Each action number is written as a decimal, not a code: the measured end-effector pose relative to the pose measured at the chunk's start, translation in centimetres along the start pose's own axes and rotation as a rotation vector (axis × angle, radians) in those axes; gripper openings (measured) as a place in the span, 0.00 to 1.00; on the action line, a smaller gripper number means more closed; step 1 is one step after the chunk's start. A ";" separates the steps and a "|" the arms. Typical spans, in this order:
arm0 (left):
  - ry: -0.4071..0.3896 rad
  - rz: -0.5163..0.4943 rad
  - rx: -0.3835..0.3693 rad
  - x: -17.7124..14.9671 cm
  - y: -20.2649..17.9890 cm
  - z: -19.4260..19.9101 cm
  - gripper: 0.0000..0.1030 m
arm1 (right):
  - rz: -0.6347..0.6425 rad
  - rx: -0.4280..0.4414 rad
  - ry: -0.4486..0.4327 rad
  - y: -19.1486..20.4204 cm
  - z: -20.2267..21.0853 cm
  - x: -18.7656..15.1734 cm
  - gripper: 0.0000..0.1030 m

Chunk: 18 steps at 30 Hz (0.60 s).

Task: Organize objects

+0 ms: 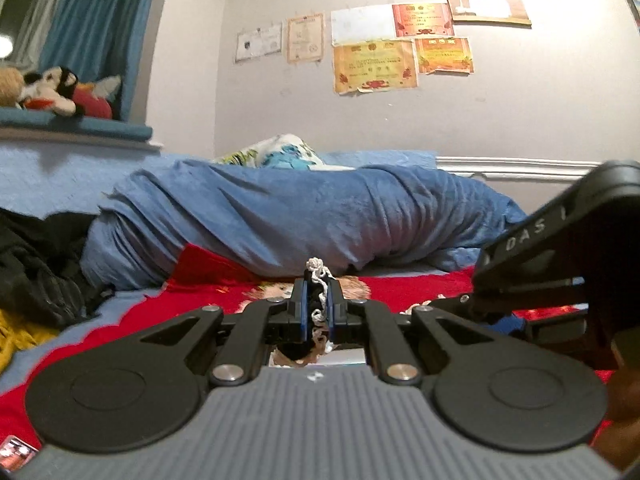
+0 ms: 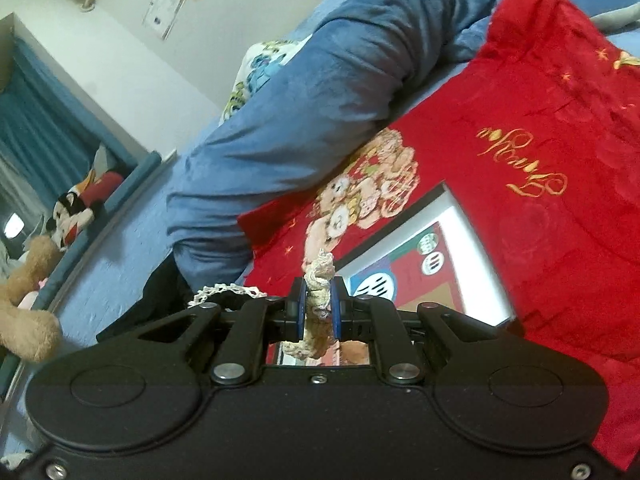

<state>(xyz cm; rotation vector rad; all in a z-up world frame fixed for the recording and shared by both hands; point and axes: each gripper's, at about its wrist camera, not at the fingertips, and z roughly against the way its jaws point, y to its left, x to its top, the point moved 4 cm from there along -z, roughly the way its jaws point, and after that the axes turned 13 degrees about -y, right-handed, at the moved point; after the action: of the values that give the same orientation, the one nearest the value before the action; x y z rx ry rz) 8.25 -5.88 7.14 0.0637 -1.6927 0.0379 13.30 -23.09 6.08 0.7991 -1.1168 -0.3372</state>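
White letters "DAS" stand on the black right claw body (image 1: 532, 236) at three o'clock; gold script on the red blanket (image 2: 560, 120) is unreadable.

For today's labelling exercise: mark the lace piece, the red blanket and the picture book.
lace piece (image 2: 318, 280), right wrist view, bunched part between the fingers.
red blanket (image 2: 560, 92), right wrist view, plain red area above the gold script.
picture book (image 2: 404, 272), right wrist view, red cover area.
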 end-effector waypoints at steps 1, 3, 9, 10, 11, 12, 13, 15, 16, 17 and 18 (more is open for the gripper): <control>0.004 0.011 -0.011 -0.2 0.0 -0.1 0.12 | 0.006 -0.005 -0.010 -0.2 0.2 0.1 0.13; 0.008 0.023 -0.036 -0.5 0.1 -0.1 0.12 | 0.012 -0.014 -0.018 -0.5 0.3 0.2 0.13; 0.031 0.051 -0.068 -2.5 0.0 -0.4 0.12 | 0.007 -0.065 -0.002 -1.7 -0.5 -0.7 0.13; 0.035 0.049 -0.069 -2.8 -0.1 -0.4 0.12 | 0.007 -0.075 -0.001 -1.8 -0.7 -0.8 0.13; 0.040 0.043 -0.070 -3.2 -0.3 -0.5 0.12 | 0.007 -0.085 0.000 -2.0 -0.8 -1.0 0.13; 0.048 0.041 -0.075 -3.5 -0.4 -0.6 0.12 | 0.009 -0.093 0.002 -2.1 -0.9 -1.1 0.13; 0.057 0.042 -0.080 -3.8 -0.5 -0.7 0.12 | 0.013 -0.101 0.005 -2.2 -0.9 -1.2 0.13; 0.071 0.037 -0.081 -4.3 -0.7 -0.9 0.12 | 0.022 -0.115 0.011 -2.3 -0.9 -1.5 0.13; 0.078 0.032 -0.082 -4.6 -0.7 -0.9 0.12 | 0.026 -0.121 0.014 -2.4 -0.8 -1.7 0.13; 0.089 0.032 -0.083 -4.9 -0.7 -1.0 0.12 | 0.027 -0.128 0.017 -2.5 -0.9 -1.8 0.13; 0.096 0.032 -0.083 -5.1 -0.7 -1.1 0.12 | 0.026 -0.135 0.020 -2.7 -1.0 -1.9 0.13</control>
<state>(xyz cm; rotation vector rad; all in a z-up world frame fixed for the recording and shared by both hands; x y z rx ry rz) 9.96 -6.46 2.21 -0.0275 -1.5972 -0.0053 13.77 -23.31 2.66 0.6671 -1.0730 -0.3784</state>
